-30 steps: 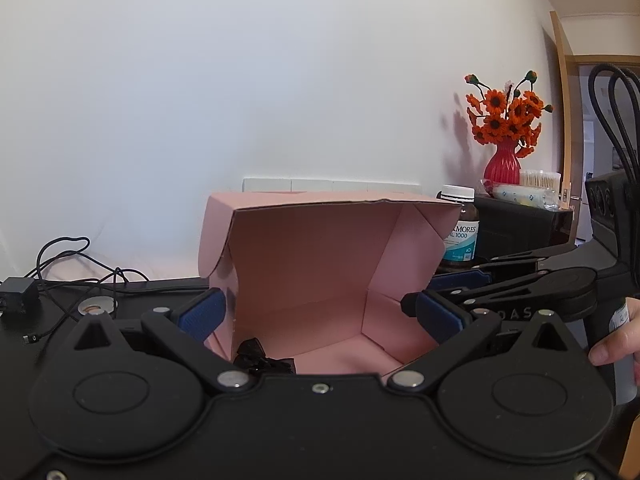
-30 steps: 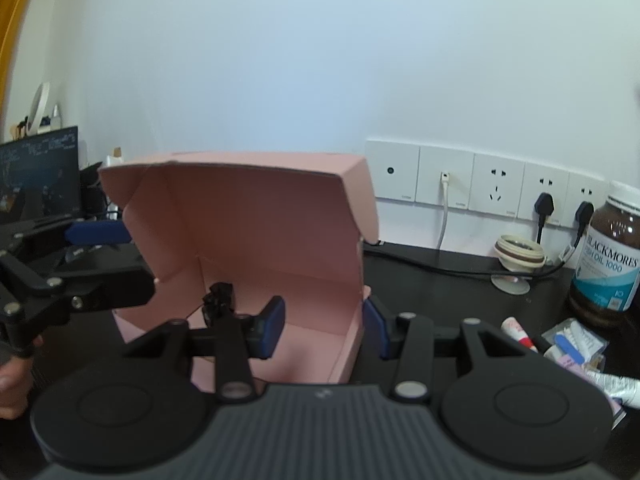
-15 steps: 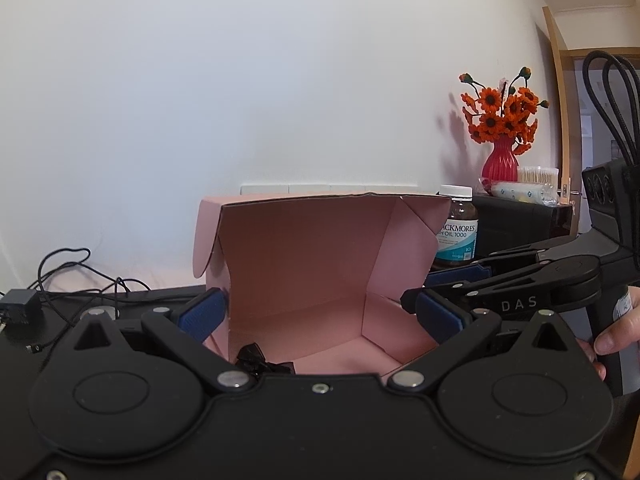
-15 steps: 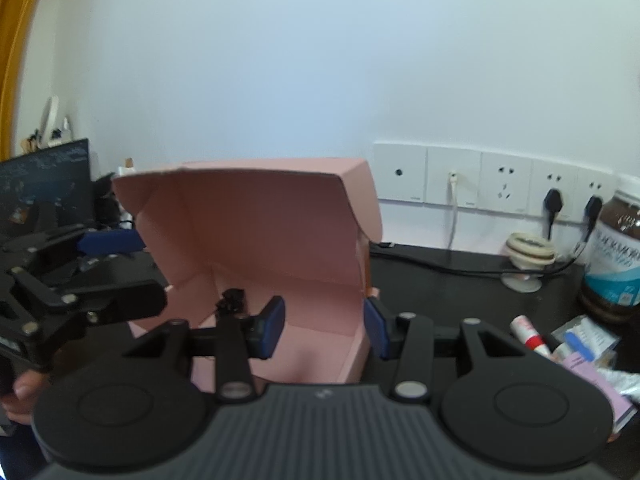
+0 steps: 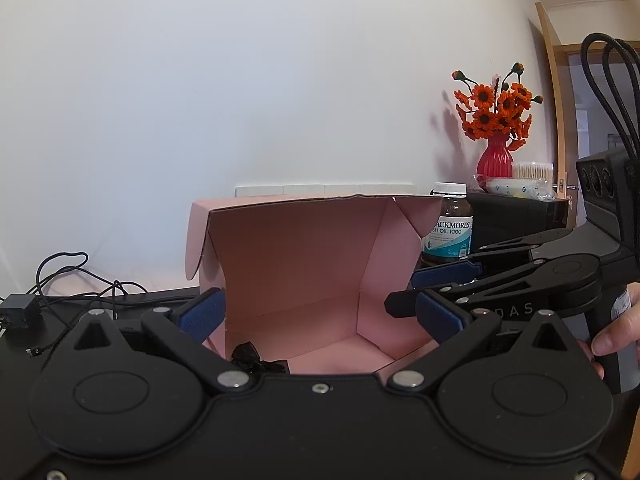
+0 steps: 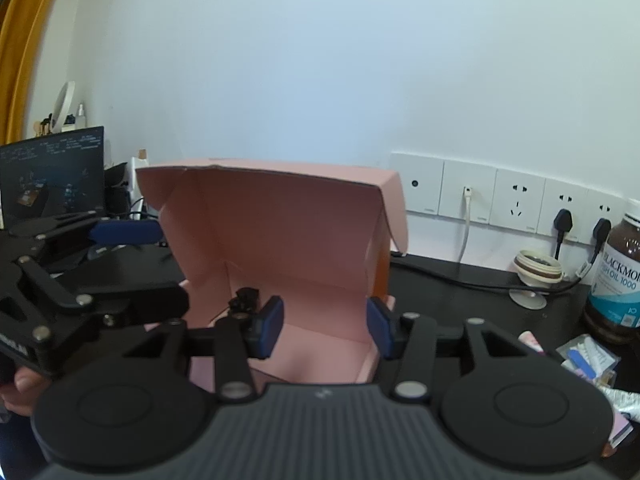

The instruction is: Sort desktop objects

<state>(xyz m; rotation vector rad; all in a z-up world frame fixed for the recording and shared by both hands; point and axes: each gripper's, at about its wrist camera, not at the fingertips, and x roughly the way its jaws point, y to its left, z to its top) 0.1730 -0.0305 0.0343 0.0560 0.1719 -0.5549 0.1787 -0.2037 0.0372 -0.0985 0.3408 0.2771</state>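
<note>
An open pink cardboard box [image 5: 320, 264] [image 6: 280, 248] stands on the black desk with its lid up. A small black object [image 5: 252, 358] [image 6: 244, 304] lies in it near the left wall. My left gripper [image 5: 320, 316] is open wide in front of the box, and one blue pad [image 5: 200, 314] is by the left wall. It shows from the side in the right wrist view [image 6: 120, 232]. My right gripper [image 6: 324, 326] hovers at the box mouth with its jaws opening and nothing pressed between them. It comes in from the right in the left wrist view [image 5: 444, 276].
A brown fish-oil bottle [image 5: 448, 228] [image 6: 616, 276] stands right of the box. Small tubes and packets [image 6: 588, 360] lie by it. Behind are wall sockets [image 6: 516, 200] with cables, a red vase of orange flowers [image 5: 496, 152], a monitor [image 6: 52, 176] and a black adapter [image 5: 20, 308].
The right gripper's jaws have parted a little. The box and both grippers stay about where they were.
</note>
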